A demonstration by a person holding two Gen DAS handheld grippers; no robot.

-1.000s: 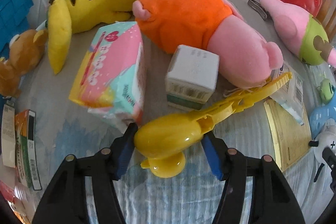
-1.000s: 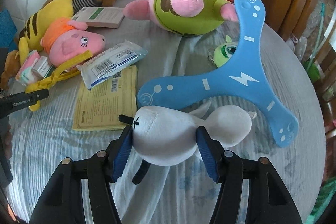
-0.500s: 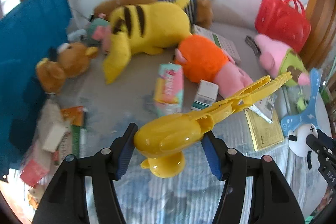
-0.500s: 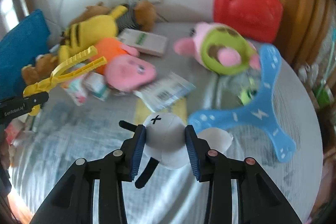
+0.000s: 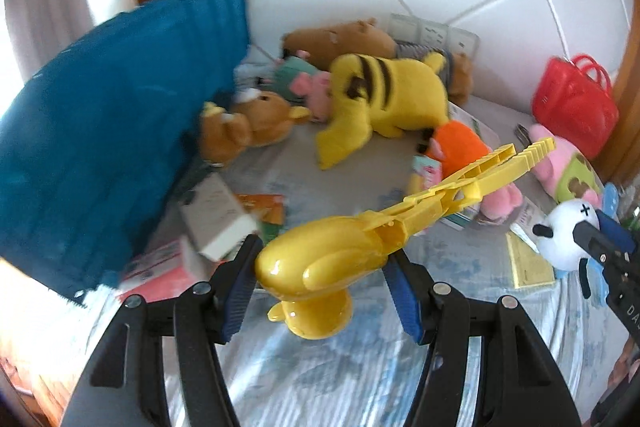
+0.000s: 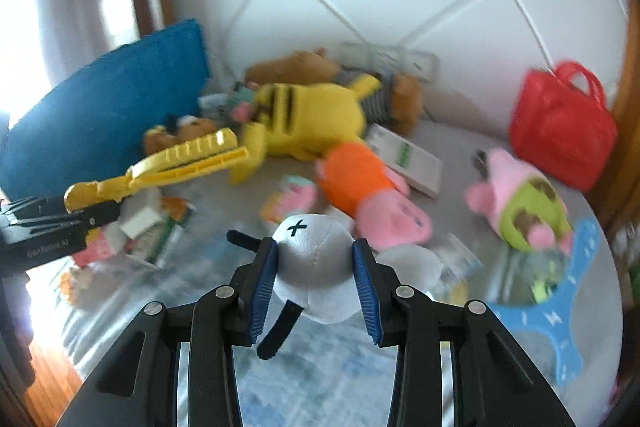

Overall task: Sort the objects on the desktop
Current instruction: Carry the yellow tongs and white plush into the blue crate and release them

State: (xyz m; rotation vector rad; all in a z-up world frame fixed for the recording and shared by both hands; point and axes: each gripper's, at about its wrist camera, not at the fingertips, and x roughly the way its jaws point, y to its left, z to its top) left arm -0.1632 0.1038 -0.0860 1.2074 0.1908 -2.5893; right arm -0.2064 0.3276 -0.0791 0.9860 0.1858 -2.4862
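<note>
Between the left gripper's point(image 5: 320, 277) fingers sits a rigid, slick yellow plastic clip-tongs point(image 5: 324, 259), clamped at its bulb; the right gripper's point(image 6: 316, 281) fingers squeeze a soft white plush toy point(image 6: 316, 267).

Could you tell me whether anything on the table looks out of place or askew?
Little lies tidy: the yellow striped plush sprawls on its side, the orange-and-pink plush lies tipped over, and boxes lean heaped against the blue cushion. Nothing looks spilled or damaged.
</note>
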